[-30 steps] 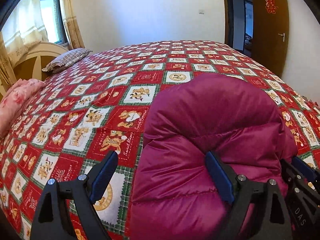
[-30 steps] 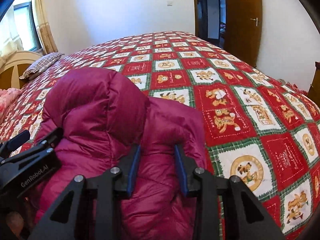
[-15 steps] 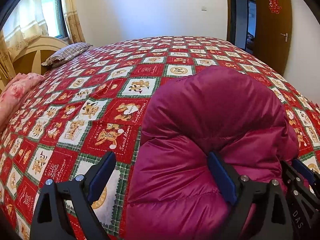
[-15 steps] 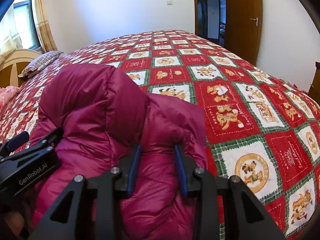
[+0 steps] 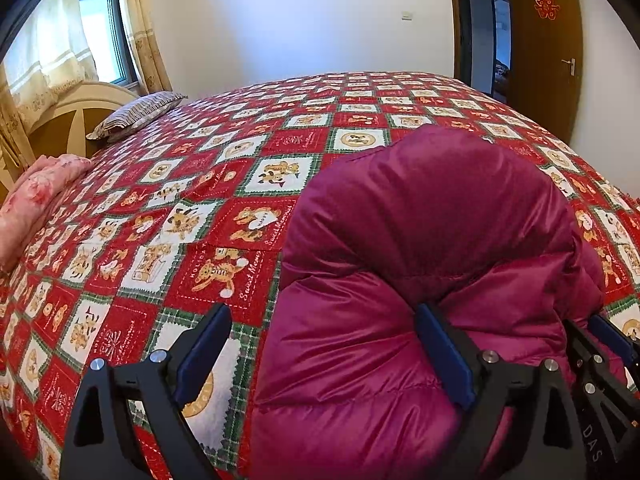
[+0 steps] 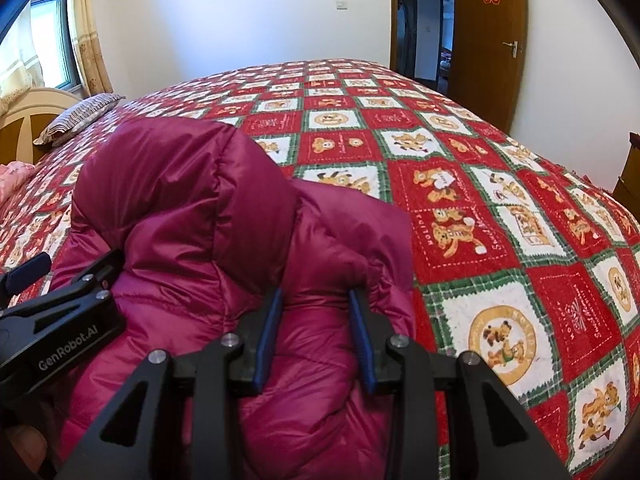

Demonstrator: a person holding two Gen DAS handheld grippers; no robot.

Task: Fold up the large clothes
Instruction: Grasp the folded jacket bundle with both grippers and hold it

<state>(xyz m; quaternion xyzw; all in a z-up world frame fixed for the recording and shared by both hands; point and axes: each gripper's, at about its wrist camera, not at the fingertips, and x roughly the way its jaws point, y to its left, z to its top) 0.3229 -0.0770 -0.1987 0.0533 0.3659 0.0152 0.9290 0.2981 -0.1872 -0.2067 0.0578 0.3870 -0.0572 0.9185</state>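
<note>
Lying on the near part of the bed (image 5: 304, 128) is one puffy magenta jacket (image 5: 420, 240), already gathered into a thick bundle with its hood on top. I judge the folding to be far along: the bulk is doubled over, and what is left seems to be pressing it flat and tidying the near edge.

The right gripper (image 6: 316, 332) has its jaws narrowed on a ridge of the jacket's padding, so it is grasping the jacket. The left gripper (image 5: 320, 356) stands wide apart; its right pad sinks into the fabric, while its left pad is over the bedspread, so it is released, not clamped.

I count one jacket, two grippers, one striped pillow (image 5: 136, 114) near the headboard, and one pink quilt (image 5: 36, 196) at the left edge.
</note>
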